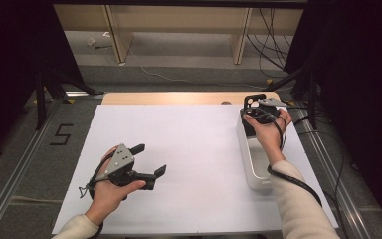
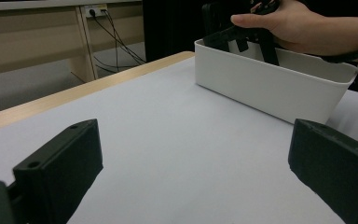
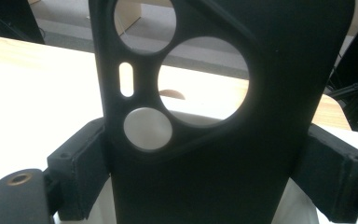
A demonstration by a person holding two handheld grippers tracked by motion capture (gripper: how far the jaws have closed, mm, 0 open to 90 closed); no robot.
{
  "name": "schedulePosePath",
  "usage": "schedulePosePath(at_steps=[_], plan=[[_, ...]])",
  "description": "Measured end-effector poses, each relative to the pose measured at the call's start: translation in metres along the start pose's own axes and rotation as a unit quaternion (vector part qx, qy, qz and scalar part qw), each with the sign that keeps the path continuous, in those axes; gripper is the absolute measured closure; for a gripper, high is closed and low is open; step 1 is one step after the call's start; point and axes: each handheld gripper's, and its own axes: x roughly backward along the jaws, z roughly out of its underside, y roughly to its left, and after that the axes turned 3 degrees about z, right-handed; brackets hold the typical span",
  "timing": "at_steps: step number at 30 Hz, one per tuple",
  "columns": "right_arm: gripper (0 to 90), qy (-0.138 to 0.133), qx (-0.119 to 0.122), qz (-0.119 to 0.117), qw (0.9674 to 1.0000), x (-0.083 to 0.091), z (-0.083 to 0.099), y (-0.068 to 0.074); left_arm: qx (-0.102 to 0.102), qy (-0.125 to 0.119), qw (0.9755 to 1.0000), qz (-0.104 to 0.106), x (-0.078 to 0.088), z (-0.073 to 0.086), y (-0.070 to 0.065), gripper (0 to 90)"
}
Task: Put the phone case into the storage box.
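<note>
A black phone case (image 3: 205, 186) with round camera cut-outs stands upright between the jaws of my right gripper (image 3: 207, 172), whose pads press on its two side edges. In the high view the right gripper (image 1: 261, 113) holds the case (image 1: 252, 101) over the far end of a long white bin (image 1: 252, 164) at the table's right side. My left gripper (image 1: 150, 159) rests low over the white sheet at the near left, jaws wide apart with nothing between them. From the left gripper (image 2: 191, 172) view the bin (image 2: 270, 88) lies ahead, with the other hand above it.
A white sheet (image 1: 189, 149) covers the table; a strip of wooden tabletop (image 1: 179, 97) shows at the far edge. Metal rails (image 1: 15, 169) run along both sides on the floor, and a "5" mark (image 1: 61, 134) is at the left. Cables (image 1: 273, 45) lie behind.
</note>
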Motion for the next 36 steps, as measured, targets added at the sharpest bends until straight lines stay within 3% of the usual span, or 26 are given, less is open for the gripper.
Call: schedulePosePath(at_steps=[25,36], plan=[[12.1,0.002,0.019,-0.003,0.9998,-0.003,-0.001,-0.001,-0.001,0.0,1.0,0.0,0.0,0.0,0.0,2.2],[7.8,-0.012,0.021,-0.01,0.9997,-0.004,-0.013,0.002,0.0,0.0,1.0,0.0,0.0,0.0,0.0,2.1]])
